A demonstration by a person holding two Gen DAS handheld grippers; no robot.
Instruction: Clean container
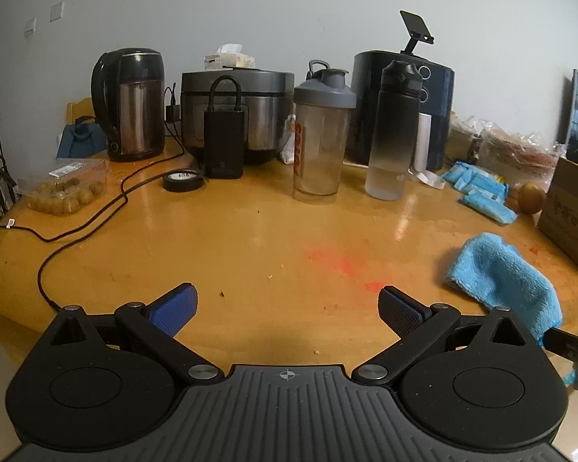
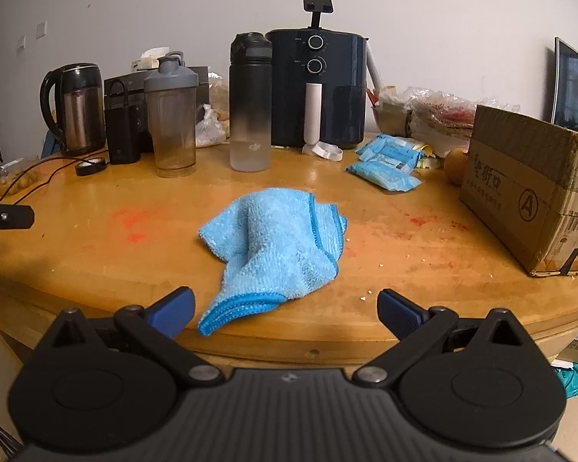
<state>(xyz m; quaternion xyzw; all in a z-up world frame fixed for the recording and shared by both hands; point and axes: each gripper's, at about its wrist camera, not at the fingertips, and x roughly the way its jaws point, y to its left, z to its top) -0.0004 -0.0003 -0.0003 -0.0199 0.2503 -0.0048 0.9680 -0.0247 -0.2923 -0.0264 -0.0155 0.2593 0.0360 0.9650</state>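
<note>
A clear shaker bottle [image 1: 321, 134] [image 2: 171, 115] with a grey lid stands upright at the back of the wooden table. Beside it is a black-to-frosted water bottle [image 1: 391, 131] [image 2: 249, 102], also upright. A crumpled blue cloth [image 2: 277, 242] [image 1: 504, 277] lies near the table's front edge. My right gripper [image 2: 287, 313] is open just in front of the cloth, with nothing between its fingers. My left gripper [image 1: 287, 312] is open over bare table, well short of the shaker bottle.
A kettle [image 1: 131, 104], rice cooker [image 1: 250, 107], black power bank [image 1: 224, 138], tape roll [image 1: 183, 181] and cables crowd the back left. An air fryer [image 2: 318, 88], blue packets [image 2: 389, 163] and a cardboard box [image 2: 528, 188] fill the right. Red stains [image 1: 343, 265] mark the tabletop.
</note>
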